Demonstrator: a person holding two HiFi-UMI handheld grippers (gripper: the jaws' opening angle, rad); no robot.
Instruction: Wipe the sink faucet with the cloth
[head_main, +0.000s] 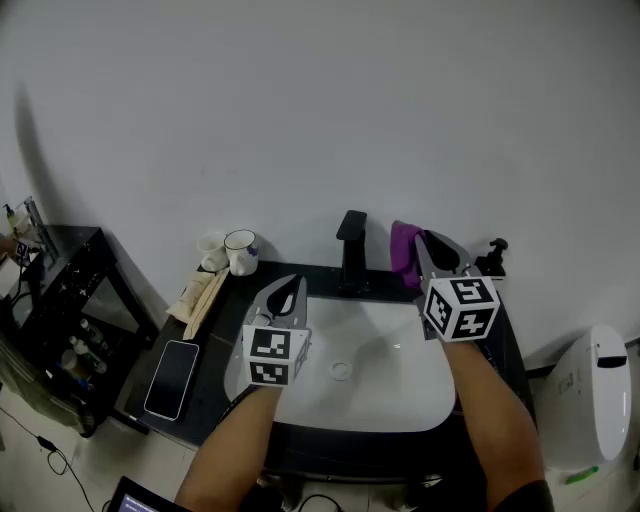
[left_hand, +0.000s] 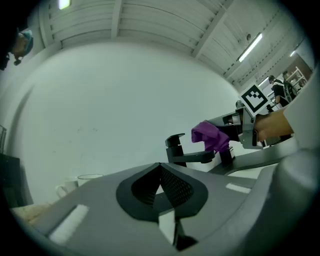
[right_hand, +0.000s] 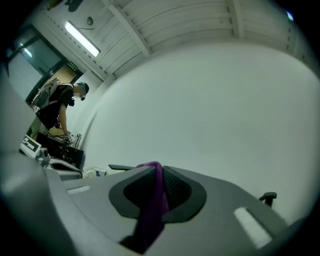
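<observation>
Right gripper (right_hand: 159, 172) around purple cloth (head_main: 405, 256)

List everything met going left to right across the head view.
In order: black metal shelf rack → black smartphone → white ceramic mug → black sink faucet → purple cloth → white rounded appliance.
</observation>
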